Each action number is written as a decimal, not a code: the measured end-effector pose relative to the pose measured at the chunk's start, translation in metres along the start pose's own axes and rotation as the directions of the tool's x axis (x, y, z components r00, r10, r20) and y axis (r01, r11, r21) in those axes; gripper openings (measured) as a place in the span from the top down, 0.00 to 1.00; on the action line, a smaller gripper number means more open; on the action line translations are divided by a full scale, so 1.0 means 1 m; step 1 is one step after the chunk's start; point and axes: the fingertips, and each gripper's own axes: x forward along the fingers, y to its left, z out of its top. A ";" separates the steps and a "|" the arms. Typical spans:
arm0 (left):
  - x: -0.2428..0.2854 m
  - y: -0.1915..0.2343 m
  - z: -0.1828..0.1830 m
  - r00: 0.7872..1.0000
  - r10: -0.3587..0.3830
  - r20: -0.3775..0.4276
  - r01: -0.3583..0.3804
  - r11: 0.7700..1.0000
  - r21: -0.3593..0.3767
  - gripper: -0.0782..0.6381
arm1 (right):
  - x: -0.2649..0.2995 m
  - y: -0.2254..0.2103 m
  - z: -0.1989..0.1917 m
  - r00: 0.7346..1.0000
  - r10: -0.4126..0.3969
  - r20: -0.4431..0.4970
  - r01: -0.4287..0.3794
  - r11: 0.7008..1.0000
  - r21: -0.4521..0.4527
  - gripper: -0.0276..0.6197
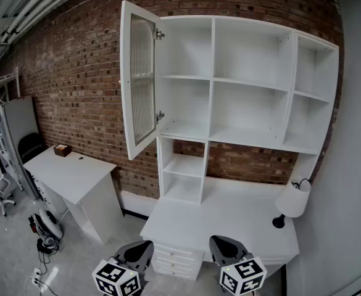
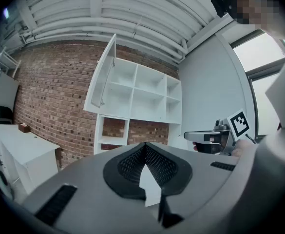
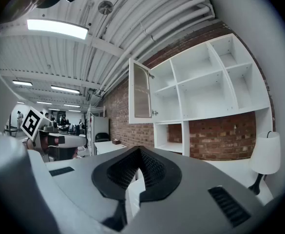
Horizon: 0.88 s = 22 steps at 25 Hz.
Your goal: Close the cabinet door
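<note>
White-framed cabinet door (image 1: 138,79), set with a ribbed glass panel, is standing wide open at the upper left of the wall cabinet (image 1: 212,79). It is hanging on two hinges (image 1: 160,115) along that cabinet's left wall, in front of the brick. Left tongs (image 2: 145,147) and right tongs (image 3: 140,151) are both sitting clenched with nothing between them. They are pointing level and hovering low over the near edge of the white surface (image 1: 229,217), well apart from the door, so nothing is touching the door yet.

Probable hazards:
- Clenched tips pressing on the glass instead of the white frame would be risking a skid across the ribs, or a crack.
- A push landing close to the hinges would be giving poor leverage, perhaps leaving the door ajar.
- Too brisk a swing would be inviting a slam and a rebound.
- A reach upward across the surface would be bringing the right arm near the small lamp (image 1: 291,201) at the right end, which a brush could be toppling.
</note>
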 end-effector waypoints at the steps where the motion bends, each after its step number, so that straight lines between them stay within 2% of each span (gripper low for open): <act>1: 0.000 0.000 0.001 1.000 0.000 -0.001 0.000 1.000 -0.001 0.88 | 0.000 0.001 0.001 1.000 -0.001 0.000 0.001 1.000 0.000 0.92; 11: 0.004 -0.001 -0.001 1.000 -0.001 -0.001 0.001 1.000 0.002 0.88 | 0.002 -0.001 -0.001 1.000 -0.001 0.002 0.001 1.000 -0.005 0.92; 22: 0.008 -0.007 0.002 1.000 0.003 -0.009 -0.003 1.000 0.007 0.88 | -0.001 -0.009 0.003 1.000 0.002 0.020 -0.003 0.999 0.033 0.92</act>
